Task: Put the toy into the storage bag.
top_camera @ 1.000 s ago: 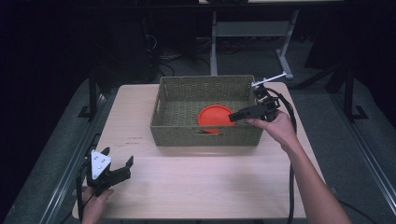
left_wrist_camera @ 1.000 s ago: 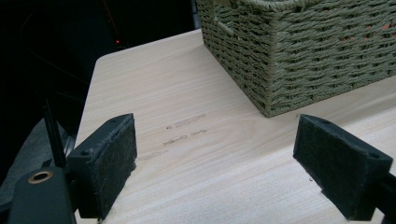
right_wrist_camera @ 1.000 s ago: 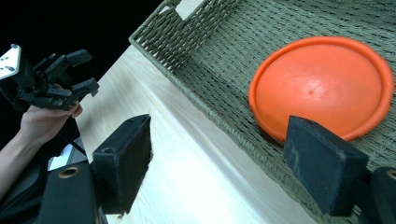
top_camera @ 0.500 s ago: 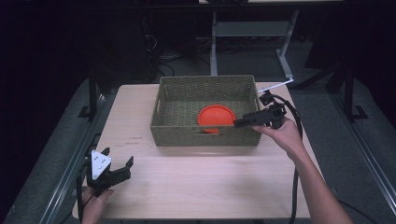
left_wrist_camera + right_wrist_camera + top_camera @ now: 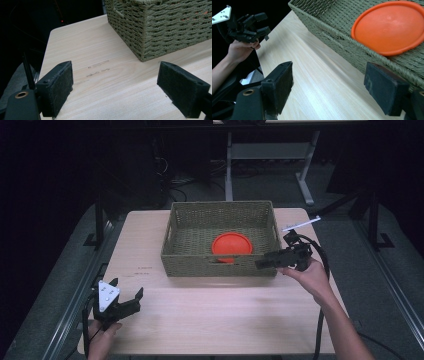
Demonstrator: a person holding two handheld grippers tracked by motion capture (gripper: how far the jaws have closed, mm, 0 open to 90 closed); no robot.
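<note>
A woven green basket [image 5: 220, 240] is sitting on the far half of the light wood table [image 5: 220, 315], its long side facing the person. An orange disc [image 5: 232, 245] is lying flat on the basket's floor, right of centre and close to the near wall; in the right gripper view the disc [image 5: 389, 26] is showing just over the basket's rim [image 5: 332, 32].

The right gripper [image 5: 265, 262] is hovering at the basket's near right corner, level with the rim, jaws pointing left along the near wall. Its jaws are standing wide apart with nothing between them. The right hand [image 5: 310, 277] is holding it from the basket's right side, a black cable looping behind.

The left gripper [image 5: 131, 300] is sitting low at the table's near left corner, well apart from the basket, with a grey three-cornered plate [image 5: 107, 295] on top. Its jaws are also spread wide and holding nothing; its own view is showing bare table and the basket's corner [image 5: 160, 27] beyond them. The left hand [image 5: 243, 50] is gripping it from below.

A thin white pen-like thing [image 5: 300, 223] is lying just off the basket's far right corner, at the table edge.
</note>
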